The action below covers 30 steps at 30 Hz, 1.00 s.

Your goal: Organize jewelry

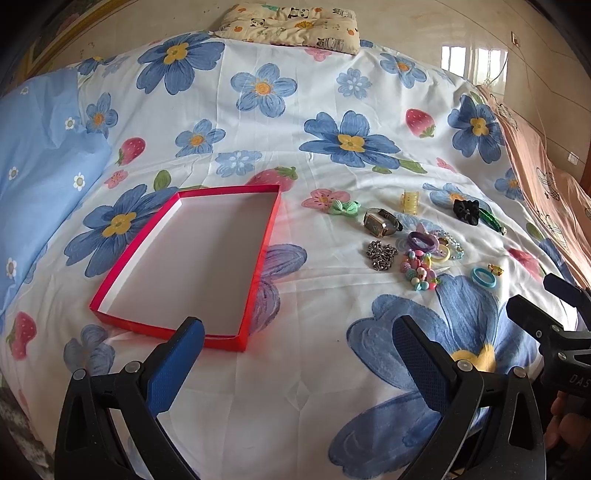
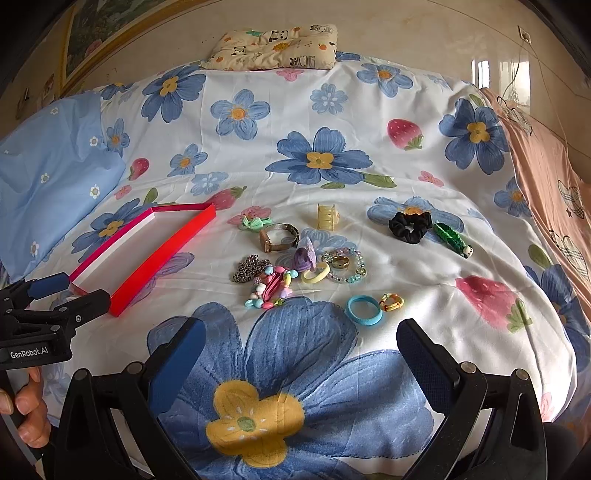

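Note:
A shallow red box (image 1: 258,266) (image 2: 162,254) with a white, empty inside lies on the flowered bedspread, left of the jewelry. The pile holds a square-faced watch (image 1: 380,222) (image 2: 279,238), a silver chain (image 1: 380,254) (image 2: 248,268), a pastel bead bracelet (image 1: 419,271) (image 2: 271,286), a blue ring band (image 1: 484,277) (image 2: 364,310), a black scrunchie (image 1: 466,210) (image 2: 410,227), a yellow claw clip (image 1: 410,201) (image 2: 327,217) and a green bow (image 1: 344,208) (image 2: 255,222). My left gripper (image 1: 299,354) is open just short of the box's near edge. My right gripper (image 2: 301,354) is open short of the blue band.
A panda-print pillow (image 1: 295,24) (image 2: 273,46) lies at the bed's far end. A light blue pillow (image 1: 40,177) (image 2: 48,173) is at the left and a peach blanket (image 1: 546,192) (image 2: 546,177) along the right. A hand (image 2: 26,410) holds the left gripper's handle.

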Tool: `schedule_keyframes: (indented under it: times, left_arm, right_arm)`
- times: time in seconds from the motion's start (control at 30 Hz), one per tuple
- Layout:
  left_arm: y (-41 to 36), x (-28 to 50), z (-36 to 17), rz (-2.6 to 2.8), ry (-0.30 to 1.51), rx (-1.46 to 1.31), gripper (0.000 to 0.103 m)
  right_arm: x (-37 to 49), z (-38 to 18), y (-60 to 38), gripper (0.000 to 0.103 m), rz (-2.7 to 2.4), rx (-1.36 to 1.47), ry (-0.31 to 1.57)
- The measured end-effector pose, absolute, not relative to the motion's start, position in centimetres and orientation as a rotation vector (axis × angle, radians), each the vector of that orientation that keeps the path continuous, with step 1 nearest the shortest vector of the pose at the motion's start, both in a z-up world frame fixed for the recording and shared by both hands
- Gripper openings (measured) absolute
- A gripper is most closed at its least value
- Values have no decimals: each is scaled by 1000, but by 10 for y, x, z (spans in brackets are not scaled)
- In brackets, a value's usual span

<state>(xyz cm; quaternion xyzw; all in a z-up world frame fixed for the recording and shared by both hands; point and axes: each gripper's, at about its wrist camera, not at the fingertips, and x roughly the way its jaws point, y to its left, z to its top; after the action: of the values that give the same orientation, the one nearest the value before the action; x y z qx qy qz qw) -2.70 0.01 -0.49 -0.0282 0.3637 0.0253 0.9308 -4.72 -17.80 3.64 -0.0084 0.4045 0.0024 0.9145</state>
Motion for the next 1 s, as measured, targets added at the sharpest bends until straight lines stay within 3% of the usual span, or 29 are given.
schedule_keyframes:
  times: [1.0]
  left_arm:
    - [1,-27,-4,61,736,-51,102]
  right_arm:
    - [-49,39,-174,103,26,-11,816]
